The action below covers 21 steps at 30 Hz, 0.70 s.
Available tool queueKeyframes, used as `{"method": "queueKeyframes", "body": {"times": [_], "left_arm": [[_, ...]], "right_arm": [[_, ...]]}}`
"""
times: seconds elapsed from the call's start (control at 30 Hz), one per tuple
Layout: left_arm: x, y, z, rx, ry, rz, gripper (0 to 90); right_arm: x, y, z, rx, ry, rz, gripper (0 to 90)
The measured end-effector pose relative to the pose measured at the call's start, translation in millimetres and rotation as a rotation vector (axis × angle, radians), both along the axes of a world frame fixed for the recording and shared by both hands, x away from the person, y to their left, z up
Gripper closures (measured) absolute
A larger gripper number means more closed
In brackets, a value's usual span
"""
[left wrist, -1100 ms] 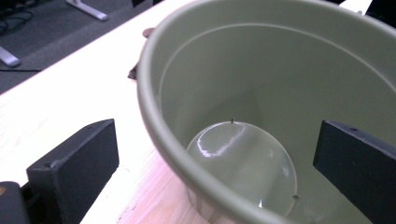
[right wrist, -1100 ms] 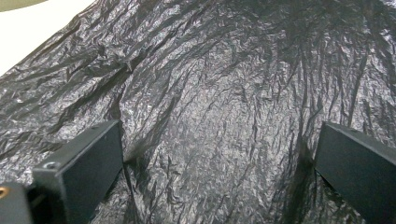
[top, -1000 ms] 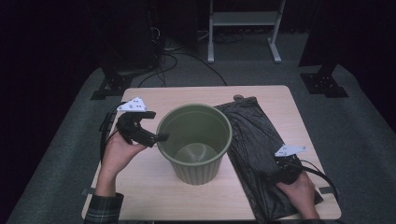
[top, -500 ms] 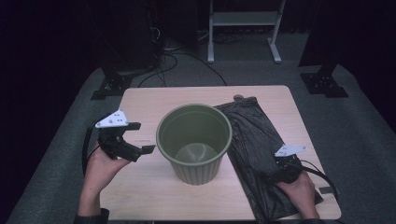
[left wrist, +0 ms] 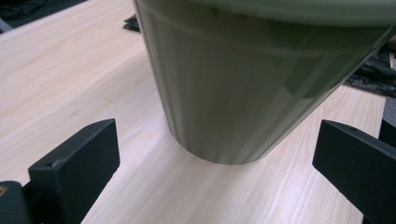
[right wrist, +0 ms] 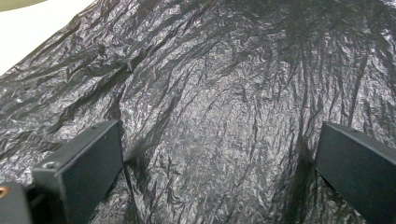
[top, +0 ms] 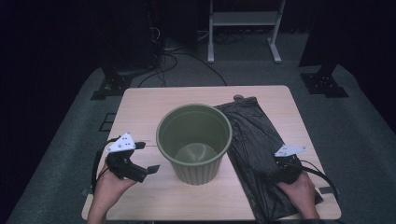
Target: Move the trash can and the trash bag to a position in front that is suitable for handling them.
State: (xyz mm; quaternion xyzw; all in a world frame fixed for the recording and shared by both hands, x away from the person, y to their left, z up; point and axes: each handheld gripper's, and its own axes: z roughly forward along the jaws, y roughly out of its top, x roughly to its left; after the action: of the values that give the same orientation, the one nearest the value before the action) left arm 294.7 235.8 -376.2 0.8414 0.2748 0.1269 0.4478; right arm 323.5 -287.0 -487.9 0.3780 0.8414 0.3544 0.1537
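Evidently the work is lining the olive-green waste bin [top: 194, 142], which stands upright mid-table [top: 149, 100], with the black bin bag [top: 254, 140] lying flat just to its right, one edge tucked against the bin. Done well, the right gripper [top: 280, 171] should pinch a single top layer near the bag's edge rather than press the whole sheet. It rests low on the bag, jaws spread wide. The left gripper [top: 140, 170] hovers beside the bin's base, jaws likewise spread, holding nothing.
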Motion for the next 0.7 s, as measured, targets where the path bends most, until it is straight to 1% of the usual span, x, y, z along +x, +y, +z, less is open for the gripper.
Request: {"method": "queueKeyframes", "body": {"times": [0.03,0.07,0.1,0.2,0.23,0.27,0.33,0.37,0.4,0.43,0.53,0.57,0.6,0.63,0.67,0.7], "left_arm": [[0.3,-0.5,-4.4,0.002,0.001,-0.002,0.0],[1.1,-1.7,-12.3,0.005,0.006,-0.005,0.0],[1.1,-1.7,-12.3,0.005,0.006,-0.005,0.0],[3.3,-2.5,-27.6,0.025,0.016,0.002,0.0],[4.5,-3.3,-37.3,0.027,0.026,0.015,0.0],[4.5,-3.3,-37.3,0.027,0.026,0.015,0.0],[5.6,-4.5,-46.5,0.039,0.023,0.024,0.0],[7.0,-5.7,-54.3,0.053,0.025,0.034,0.0],[7.0,-5.7,-54.3,0.053,0.025,0.034,0.0],[8.2,-6.6,-59.8,0.066,0.031,0.040,0.0],[11.1,-7.2,-71.1,0.063,0.047,0.046,0.0],[12.6,-7.6,-76.9,0.064,0.053,0.054,0.0],[12.6,-7.6,-76.9,0.064,0.053,0.054,0.0],[14.8,-7.9,-84.3,0.073,0.063,0.059,0.0],[14.8,-7.9,-84.3,0.073,0.063,0.059,0.0],[15.4,-8.3,-87.4,0.080,0.065,0.063,0.0]], "right_arm": [[0.0,0.0,0.0,0.000,0.000,0.000,0.0],[0.0,0.0,0.0,0.000,0.000,0.000,0.0],[0.0,0.0,0.0,0.000,0.000,0.000,0.0],[0.0,0.0,0.0,0.000,0.000,0.000,0.0],[0.0,0.0,0.0,0.000,0.000,0.000,0.0],[0.0,0.0,0.0,0.000,0.000,0.000,0.0],[0.0,0.0,0.0,0.000,0.000,0.000,0.0],[0.0,-0.1,0.0,0.000,0.000,0.000,0.0],[0.0,-0.1,0.0,0.000,0.000,0.000,0.0],[0.0,-0.1,0.0,0.000,0.000,0.000,0.0],[0.0,0.0,0.0,0.000,0.000,0.000,0.0],[0.0,0.0,0.0,0.000,0.000,0.000,0.0],[0.0,0.0,0.0,0.000,0.000,0.000,0.0],[0.0,0.0,0.0,0.000,0.000,0.000,0.0],[0.0,0.0,0.0,0.000,0.000,0.000,0.0],[0.0,0.0,0.0,0.000,0.000,0.000,0.0]]}}
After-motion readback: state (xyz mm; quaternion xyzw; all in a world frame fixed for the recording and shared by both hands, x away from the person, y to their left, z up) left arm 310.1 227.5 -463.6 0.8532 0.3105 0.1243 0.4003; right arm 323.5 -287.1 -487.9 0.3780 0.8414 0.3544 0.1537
